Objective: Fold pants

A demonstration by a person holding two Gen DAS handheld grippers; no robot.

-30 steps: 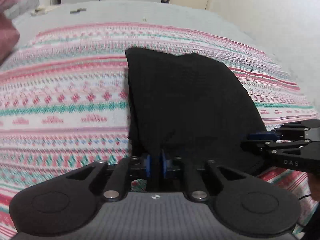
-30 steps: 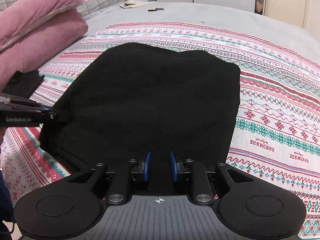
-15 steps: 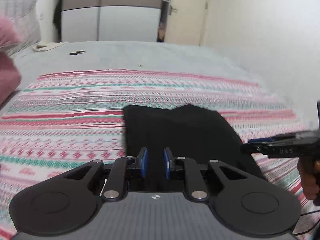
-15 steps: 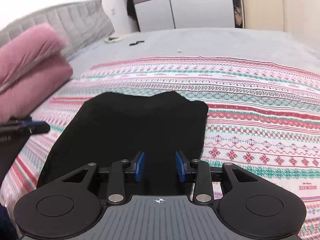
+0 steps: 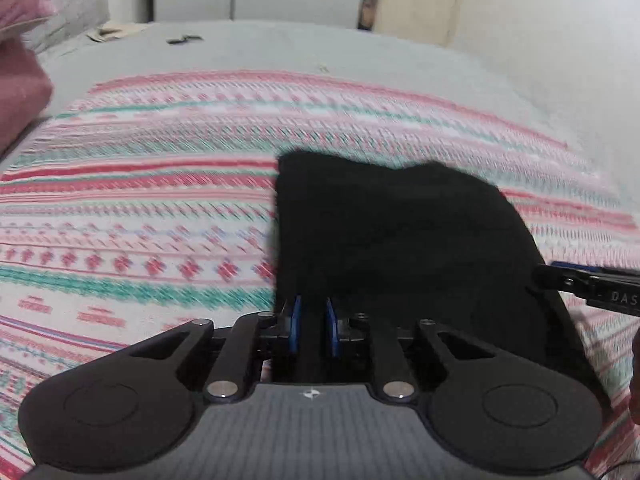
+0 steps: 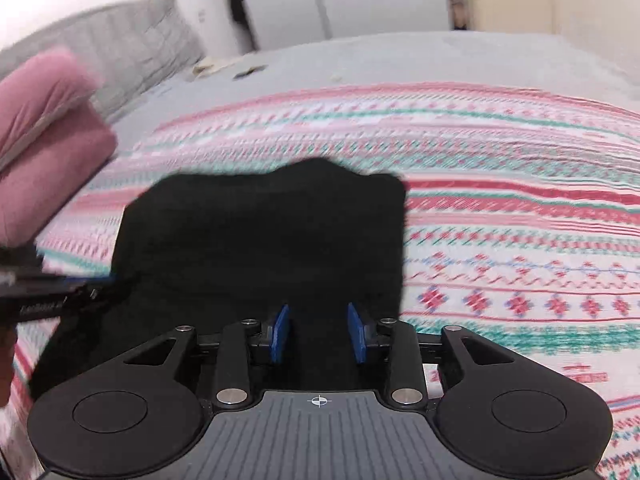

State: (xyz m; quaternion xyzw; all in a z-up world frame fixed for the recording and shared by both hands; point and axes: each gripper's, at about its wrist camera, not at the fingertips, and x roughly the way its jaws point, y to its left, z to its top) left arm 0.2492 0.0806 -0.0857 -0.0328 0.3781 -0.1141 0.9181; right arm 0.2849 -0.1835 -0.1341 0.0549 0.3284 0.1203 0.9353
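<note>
The black pants (image 5: pixel 400 240) lie folded in a compact block on the patterned blanket (image 5: pixel 140 220); they also show in the right wrist view (image 6: pixel 260 240). My left gripper (image 5: pixel 312 330) hangs over the pants' near left edge, its blue pads a narrow gap apart with nothing between them. My right gripper (image 6: pixel 318 334) is open and empty over the pants' near right part. Each gripper's tip shows at the edge of the other's view, the right gripper (image 5: pixel 580 286) and the left gripper (image 6: pixel 60 300).
The red, green and white blanket (image 6: pixel 520 240) lies on a grey bed (image 5: pixel 280 48). A pink pillow (image 6: pixel 44 136) sits at the left by a grey headboard (image 6: pixel 120 52). Small dark and pale items (image 5: pixel 184 39) lie far back. A wardrobe and wall stand behind.
Both grippers have let go of the pants' near edge, opened and pulled back from it. The pants now lie flat and look smaller and farther away.
</note>
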